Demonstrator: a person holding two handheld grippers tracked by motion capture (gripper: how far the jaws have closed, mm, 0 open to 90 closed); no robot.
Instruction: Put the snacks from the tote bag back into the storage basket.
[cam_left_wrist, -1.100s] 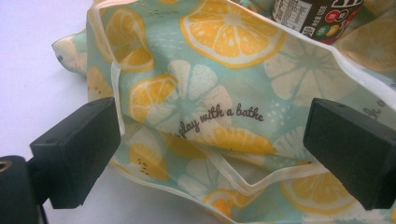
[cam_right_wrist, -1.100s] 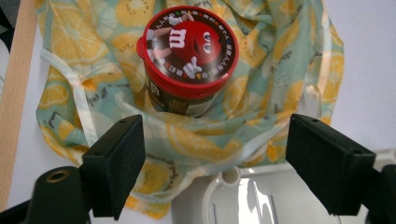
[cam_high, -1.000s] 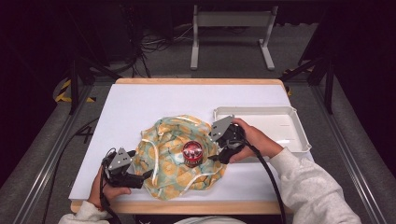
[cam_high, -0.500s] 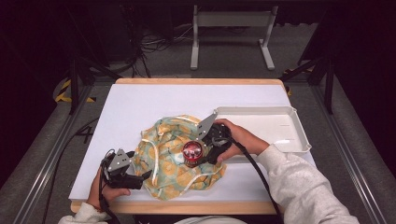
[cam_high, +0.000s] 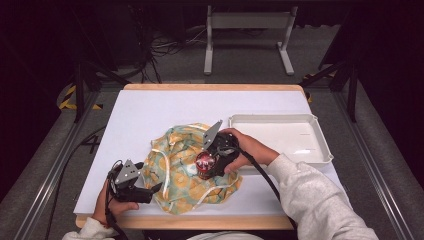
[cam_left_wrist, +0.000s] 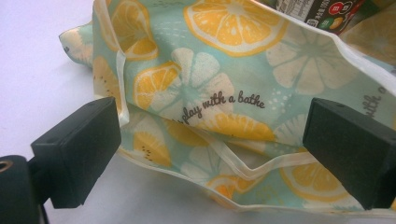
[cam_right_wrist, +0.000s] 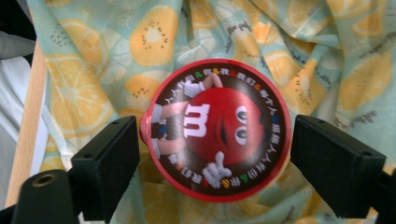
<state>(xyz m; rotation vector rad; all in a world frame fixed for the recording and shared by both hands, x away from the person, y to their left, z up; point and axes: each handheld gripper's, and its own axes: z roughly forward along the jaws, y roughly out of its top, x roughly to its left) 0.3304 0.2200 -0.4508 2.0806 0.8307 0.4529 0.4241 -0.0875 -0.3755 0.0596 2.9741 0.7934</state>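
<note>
A lemon-print cloth bag (cam_high: 180, 175) lies crumpled on the white table (cam_high: 165, 110). On it stands a candy canister (cam_high: 204, 162) with a red lid (cam_right_wrist: 217, 128). My right gripper (cam_high: 206, 169) points down over the canister. Its jaws have just been opening and now stand on either side of the lid without pressing it. My left gripper (cam_high: 150, 192) rests at the bag's near left edge. In the left gripper view its jaws (cam_left_wrist: 212, 140) are wide apart, and the bag's seamed edge (cam_left_wrist: 224, 158) lies loose between them.
A shallow white tray (cam_high: 280, 120) sits at the table's right, just behind the right hand. The table's wooden front edge (cam_high: 200, 222) runs close below the bag. Dark floor, cables and a metal stand lie beyond the table.
The right gripper has moved left from beside the tray onto the canister, and its jaws have widened around the lid. The left gripper and the bag have stayed put.
</note>
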